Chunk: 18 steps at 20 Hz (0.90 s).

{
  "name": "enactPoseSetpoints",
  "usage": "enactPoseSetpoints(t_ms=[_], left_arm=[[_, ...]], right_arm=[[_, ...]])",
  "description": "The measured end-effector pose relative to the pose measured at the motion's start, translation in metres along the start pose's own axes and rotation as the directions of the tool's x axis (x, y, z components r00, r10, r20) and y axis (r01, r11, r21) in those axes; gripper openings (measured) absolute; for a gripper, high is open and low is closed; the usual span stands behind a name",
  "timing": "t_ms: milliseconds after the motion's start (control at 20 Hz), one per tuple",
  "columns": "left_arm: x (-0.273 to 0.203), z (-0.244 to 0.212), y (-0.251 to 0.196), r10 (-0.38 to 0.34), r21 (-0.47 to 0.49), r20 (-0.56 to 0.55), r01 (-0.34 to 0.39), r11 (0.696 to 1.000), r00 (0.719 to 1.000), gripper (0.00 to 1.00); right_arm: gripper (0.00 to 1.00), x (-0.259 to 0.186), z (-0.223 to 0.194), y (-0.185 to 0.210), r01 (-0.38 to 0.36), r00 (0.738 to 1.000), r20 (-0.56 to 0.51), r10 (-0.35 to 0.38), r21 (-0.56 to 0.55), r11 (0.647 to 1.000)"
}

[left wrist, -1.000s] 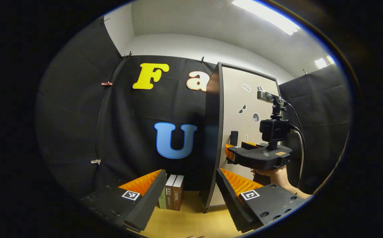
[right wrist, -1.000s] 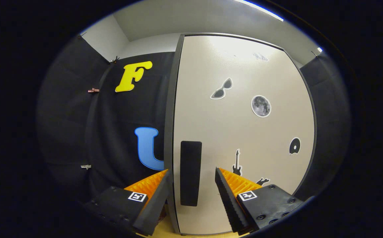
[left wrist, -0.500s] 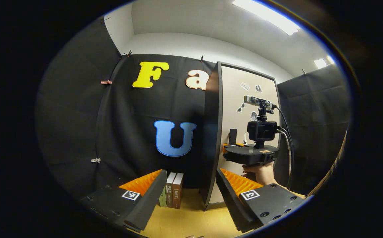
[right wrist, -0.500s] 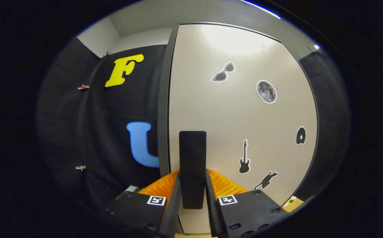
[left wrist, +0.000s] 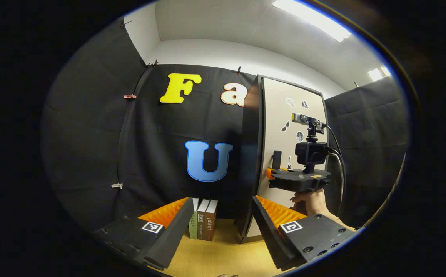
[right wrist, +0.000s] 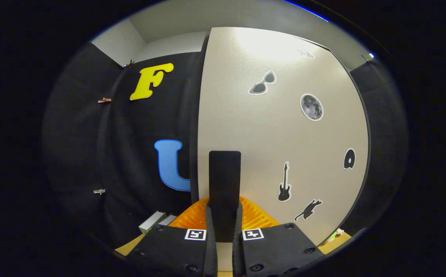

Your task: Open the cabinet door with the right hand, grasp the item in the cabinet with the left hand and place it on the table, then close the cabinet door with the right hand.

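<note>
the right claw (right wrist: 224,231) is clamped on the black door handle (right wrist: 224,181) of the cabinet door (right wrist: 284,134). the left claw (left wrist: 221,231) gapes wide and empty over the worktop (left wrist: 223,254), books (left wrist: 202,223) standing just beyond it.

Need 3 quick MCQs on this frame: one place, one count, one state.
1. Where do the books stand?
A. left of the cabinet
B. on top of it
C. right of it

2. How many books stand there?
A. one
B. three
C. five

3. The right gripper is:
A. wide open
B. shut on the door handle
C. holding a book

Key: 1 A, the left gripper view shows them on the table left of the cabinet; 2 B, three spines; 3 B, both fingers press the handle on the cabinet door.
</note>
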<state>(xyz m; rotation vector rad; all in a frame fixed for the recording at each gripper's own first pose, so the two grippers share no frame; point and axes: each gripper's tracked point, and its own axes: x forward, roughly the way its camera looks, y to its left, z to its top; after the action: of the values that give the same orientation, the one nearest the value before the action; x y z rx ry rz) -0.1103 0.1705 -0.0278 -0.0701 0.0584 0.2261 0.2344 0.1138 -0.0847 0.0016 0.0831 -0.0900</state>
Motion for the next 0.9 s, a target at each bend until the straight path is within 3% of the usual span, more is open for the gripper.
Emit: enactPoseSetpoints(t_ms=[400,900], left_arm=[[-0.008,0.004,-0.03,-0.056,0.005,0.003,0.056,0.998,0.998,0.94],[-0.011,0.016,-0.093,-0.164,-0.002,0.027,0.164,0.986,0.986,0.94]], right_arm=[[0.19,-0.043,0.016,0.001,-0.114,0.993,-0.014,0.113,-0.002,0.994],[0.19,-0.086,0.023,-0.016,-0.182,0.983,-0.019,0.182,-0.014,0.983]])
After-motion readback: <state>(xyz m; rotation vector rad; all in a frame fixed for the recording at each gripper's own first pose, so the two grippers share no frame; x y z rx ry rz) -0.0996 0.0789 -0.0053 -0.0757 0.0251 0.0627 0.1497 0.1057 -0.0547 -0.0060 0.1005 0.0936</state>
